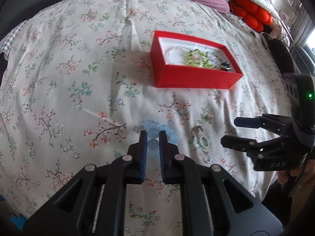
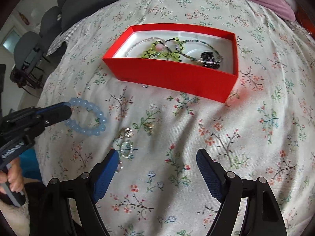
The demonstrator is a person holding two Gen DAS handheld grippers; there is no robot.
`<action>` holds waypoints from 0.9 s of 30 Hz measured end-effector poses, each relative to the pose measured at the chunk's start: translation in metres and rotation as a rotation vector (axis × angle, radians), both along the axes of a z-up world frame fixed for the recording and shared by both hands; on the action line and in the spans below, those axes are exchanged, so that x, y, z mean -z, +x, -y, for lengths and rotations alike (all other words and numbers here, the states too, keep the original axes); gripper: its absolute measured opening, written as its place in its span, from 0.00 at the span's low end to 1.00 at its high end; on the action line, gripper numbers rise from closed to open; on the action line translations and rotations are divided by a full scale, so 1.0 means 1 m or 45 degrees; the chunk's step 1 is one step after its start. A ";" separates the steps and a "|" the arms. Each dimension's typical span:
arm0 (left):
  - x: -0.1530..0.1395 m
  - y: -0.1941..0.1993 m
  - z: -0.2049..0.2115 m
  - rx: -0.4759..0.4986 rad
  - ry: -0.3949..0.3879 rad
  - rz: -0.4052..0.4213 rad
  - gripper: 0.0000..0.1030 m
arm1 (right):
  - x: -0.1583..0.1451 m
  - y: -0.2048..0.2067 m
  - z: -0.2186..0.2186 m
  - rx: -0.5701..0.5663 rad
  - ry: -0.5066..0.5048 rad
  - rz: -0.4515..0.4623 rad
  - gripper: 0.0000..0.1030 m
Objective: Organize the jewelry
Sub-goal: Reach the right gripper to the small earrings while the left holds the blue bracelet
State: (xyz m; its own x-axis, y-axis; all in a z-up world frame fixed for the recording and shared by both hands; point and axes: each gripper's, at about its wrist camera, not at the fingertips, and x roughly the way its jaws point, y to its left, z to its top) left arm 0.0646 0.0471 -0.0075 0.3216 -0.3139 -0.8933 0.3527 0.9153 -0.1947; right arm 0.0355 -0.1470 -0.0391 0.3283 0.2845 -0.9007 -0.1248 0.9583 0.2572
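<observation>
Right wrist view, left gripper [image 2: 68, 112] clamps pale-blue bead bracelet [image 2: 88, 118], translucent round beads, right gripper [image 2: 157, 157] wide, empty

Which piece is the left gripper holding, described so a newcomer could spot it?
Start at the red box on the floral bedspread, then look nearer the camera and left. The left gripper is shut on a bracelet of round, translucent pale-blue beads. The small earrings beside it are clear and far finer.

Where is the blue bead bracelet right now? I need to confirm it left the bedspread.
In the right wrist view the blue bead bracelet hangs at far left, pinched in the left tool, short of the red box and beside small earrings on the bedspread.
</observation>
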 end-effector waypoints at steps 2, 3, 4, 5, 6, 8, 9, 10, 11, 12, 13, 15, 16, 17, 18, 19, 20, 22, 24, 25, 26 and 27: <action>0.011 0.004 -0.011 -0.015 0.026 -0.040 0.13 | 0.005 0.003 -0.005 -0.007 0.065 -0.038 0.58; 0.015 0.005 -0.015 -0.018 0.035 -0.055 0.13 | 0.009 0.005 -0.008 -0.004 0.081 -0.053 0.58; 0.019 0.006 -0.019 -0.023 0.040 -0.065 0.13 | 0.011 0.006 -0.010 -0.002 0.084 -0.059 0.57; 0.022 0.007 -0.023 -0.025 0.033 -0.077 0.13 | 0.013 0.008 -0.013 -0.002 0.084 -0.063 0.56; 0.024 0.008 -0.026 -0.025 0.014 -0.092 0.15 | 0.015 0.009 -0.016 0.000 0.080 -0.063 0.56; 0.029 0.009 -0.030 -0.025 -0.013 -0.111 0.23 | 0.018 0.014 -0.021 0.005 0.076 -0.053 0.54; 0.031 0.010 -0.031 -0.023 -0.012 -0.117 0.28 | 0.019 0.016 -0.024 0.004 0.072 -0.042 0.54; 0.034 0.011 -0.030 -0.019 -0.007 -0.120 0.29 | 0.020 0.017 -0.027 0.004 0.068 -0.025 0.51; 0.037 0.011 -0.029 -0.013 -0.001 -0.122 0.29 | 0.020 0.019 -0.030 0.002 0.070 -0.002 0.48; 0.038 0.011 -0.027 -0.001 0.010 -0.110 0.29 | 0.021 0.021 -0.034 -0.007 0.070 0.015 0.46; 0.038 0.011 -0.025 0.012 0.022 -0.096 0.29 | 0.021 0.022 -0.036 -0.010 0.064 0.025 0.44; 0.038 0.010 -0.021 0.031 0.040 -0.071 0.29 | 0.024 0.024 -0.043 -0.011 0.037 0.051 0.41; 0.039 0.010 -0.021 0.031 0.046 -0.064 0.29 | 0.025 0.024 -0.046 -0.013 0.022 0.063 0.39; 0.040 0.010 -0.020 0.030 0.050 -0.059 0.29 | 0.025 0.024 -0.049 -0.015 0.007 0.074 0.38; 0.040 0.010 -0.019 0.027 0.053 -0.055 0.29 | 0.026 0.025 -0.052 -0.015 -0.007 0.086 0.37; 0.040 0.010 -0.019 0.026 0.058 -0.051 0.29 | 0.026 0.026 -0.054 -0.013 -0.017 0.096 0.33; 0.040 0.010 -0.018 0.026 0.064 -0.047 0.29 | 0.026 0.027 -0.056 -0.011 -0.027 0.106 0.27; 0.041 0.010 -0.011 0.027 0.091 -0.029 0.25 | 0.027 0.028 -0.058 -0.010 -0.039 0.118 0.22; 0.040 0.013 -0.003 0.021 0.117 -0.015 0.13 | 0.027 0.030 -0.059 -0.018 -0.035 0.125 0.21; 0.040 0.013 -0.003 0.009 0.110 -0.022 0.13 | 0.028 0.034 -0.064 -0.027 -0.024 0.127 0.21; 0.039 0.014 -0.003 -0.003 0.100 -0.029 0.13 | 0.028 0.035 -0.064 -0.037 -0.009 0.125 0.21; 0.037 0.015 -0.004 -0.013 0.090 -0.036 0.13 | 0.028 0.035 -0.065 -0.043 0.000 0.122 0.21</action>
State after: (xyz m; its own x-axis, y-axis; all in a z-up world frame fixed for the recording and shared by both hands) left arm 0.0794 0.0507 -0.0446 0.2991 -0.2468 -0.9218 0.3384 0.9306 -0.1394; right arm 0.0706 -0.0824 -0.0669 0.4031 0.2972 -0.8655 -0.1811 0.9530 0.2429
